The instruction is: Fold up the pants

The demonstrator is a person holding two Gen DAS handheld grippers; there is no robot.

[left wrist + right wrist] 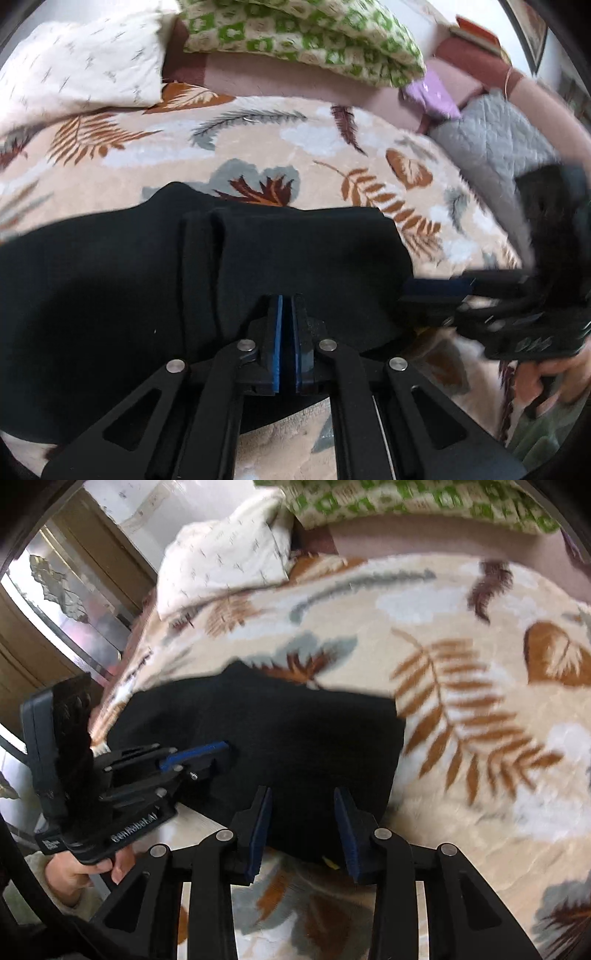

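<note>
Black pants [229, 266] lie folded on the leaf-print blanket [332, 147] (near edge), so the left gripper [287, 306], pressed together at the cloth, should hold firm while the right gripper [303, 812], spread apart, squares the edges.

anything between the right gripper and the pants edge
Nothing visible does. The right gripper stands open right at the near edge of the black pants, its pads straddling the cloth. Only the leaf-print blanket lies around it.
</note>
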